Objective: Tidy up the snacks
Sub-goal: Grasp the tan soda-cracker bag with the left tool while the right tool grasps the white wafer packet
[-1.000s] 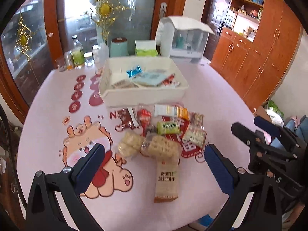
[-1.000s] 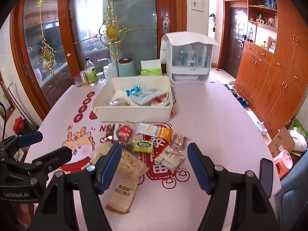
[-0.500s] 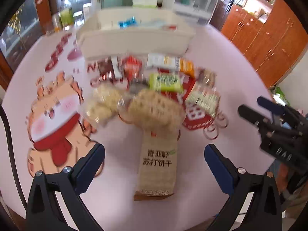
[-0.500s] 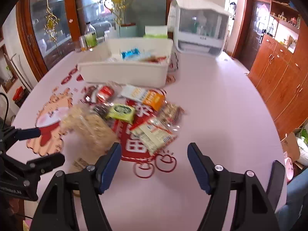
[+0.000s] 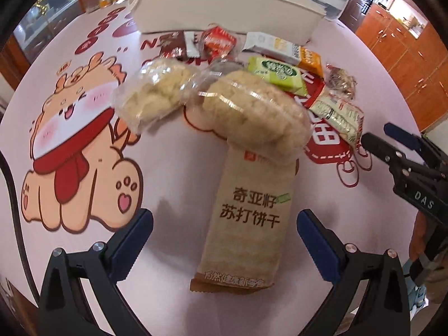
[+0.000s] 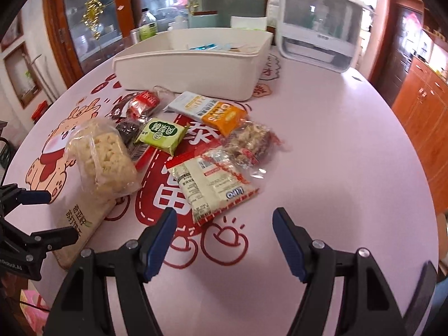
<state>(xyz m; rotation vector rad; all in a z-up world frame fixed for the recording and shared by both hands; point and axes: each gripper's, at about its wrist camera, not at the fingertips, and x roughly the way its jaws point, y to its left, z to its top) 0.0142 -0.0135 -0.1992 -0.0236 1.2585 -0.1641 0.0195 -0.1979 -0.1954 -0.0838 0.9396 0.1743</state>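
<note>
- The table [image 5: 179,184], covered in pink cloth printed with a cartoon animal, carries everything; the snacks lie in a loose pile near its middle.
- A white bin [image 6: 193,64] stands behind the pile, with a few packets inside it.
- A white dispenser box [image 6: 316,22] sits to the right of the bin, further back.
- The left gripper [image 5: 225,236] hangs low over the table with its jaws spread wide, holding nothing; the near end of the tan cracker pack [image 5: 249,218] lies between its fingers.
- The right gripper [image 6: 225,236] is likewise spread wide and empty, just short of the white noodle packet [image 6: 210,184].
- A clear bag of puffed rice cakes [image 5: 252,112] rests on the far end of the cracker pack; a second such bag [image 5: 154,89] lies just to its left.
- A green packet [image 6: 161,134] and an orange-and-white packet [image 6: 212,110] lie nearer the bin.
</note>
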